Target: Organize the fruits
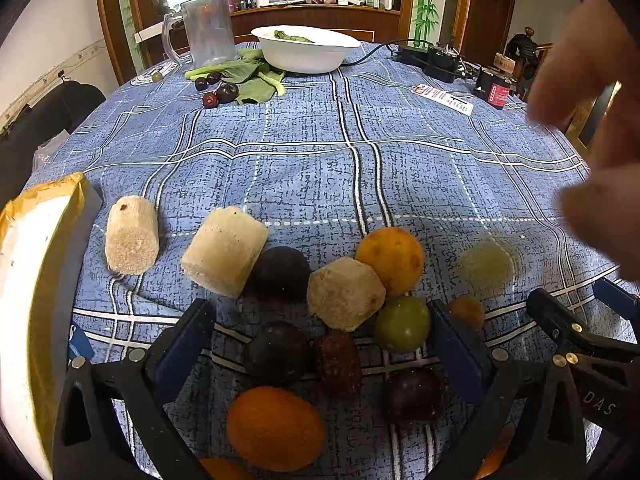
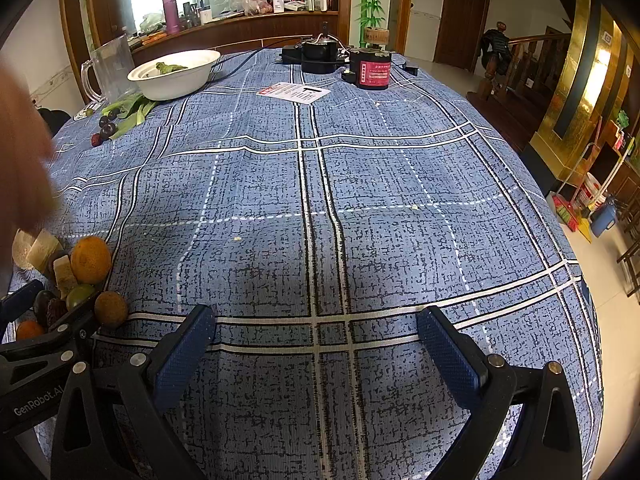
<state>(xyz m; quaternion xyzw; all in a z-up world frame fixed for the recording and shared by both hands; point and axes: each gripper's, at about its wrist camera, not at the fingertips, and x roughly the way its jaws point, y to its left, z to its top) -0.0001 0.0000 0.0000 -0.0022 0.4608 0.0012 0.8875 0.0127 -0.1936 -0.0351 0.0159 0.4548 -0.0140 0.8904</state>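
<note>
In the left wrist view a heap of fruit lies on the blue checked cloth: several pale sugarcane pieces (image 1: 224,250), an orange (image 1: 390,255), a second orange (image 1: 275,428), dark plums (image 1: 277,353), a red date (image 1: 337,362), a green fruit (image 1: 402,323) and a small brown fruit (image 1: 466,312). My left gripper (image 1: 322,344) is open, its jaws standing on either side of the near fruits. My right gripper (image 2: 316,346) is open and empty over bare cloth, right of the heap (image 2: 90,260).
A white bowl (image 1: 306,52) with greens, a clear jug (image 1: 208,30), leafy greens and cherries (image 1: 224,90) sit at the far side. A white-and-yellow plate rim (image 1: 24,300) is at left. A card (image 2: 294,92) and a red-labelled black device (image 2: 374,70) sit far right. A blurred hand (image 1: 592,120) is at right.
</note>
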